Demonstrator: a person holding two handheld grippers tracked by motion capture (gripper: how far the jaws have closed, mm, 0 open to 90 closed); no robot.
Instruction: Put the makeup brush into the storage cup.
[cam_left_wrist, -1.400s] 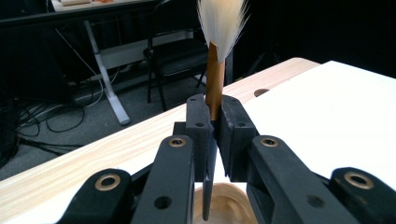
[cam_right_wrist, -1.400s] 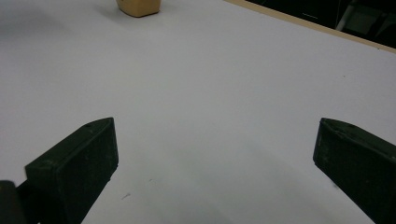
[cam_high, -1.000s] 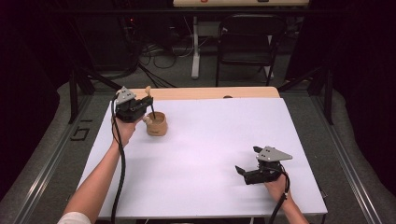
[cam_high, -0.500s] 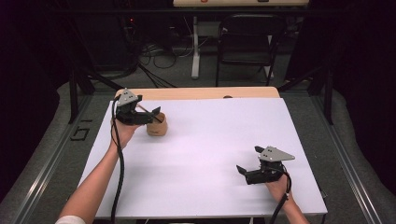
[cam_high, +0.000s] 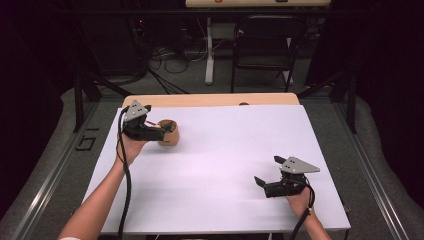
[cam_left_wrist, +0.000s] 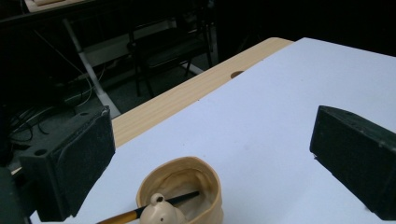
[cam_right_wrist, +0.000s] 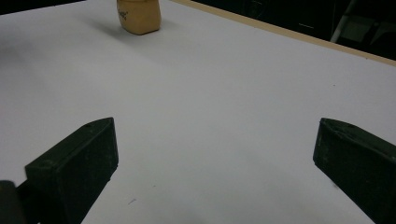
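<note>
Cup (cam_left_wrist: 211, 196): we see a tan, pale wood-like colour, lighter cream inside.
Brush (cam_left_wrist: 154, 208): we see a black tip and an orange-brown handle lying in the cup.
Table (cam_high: 225, 165): we see a plain white sheet, no pattern, with a light wooden strip along the far edge.
Left gripper (cam_high: 159, 131): we see black jaws and a grey plate on top.
Right gripper (cam_high: 264, 184): we see the same black with a grey plate.
Chair (cam_high: 265, 45): we see black.
</note>
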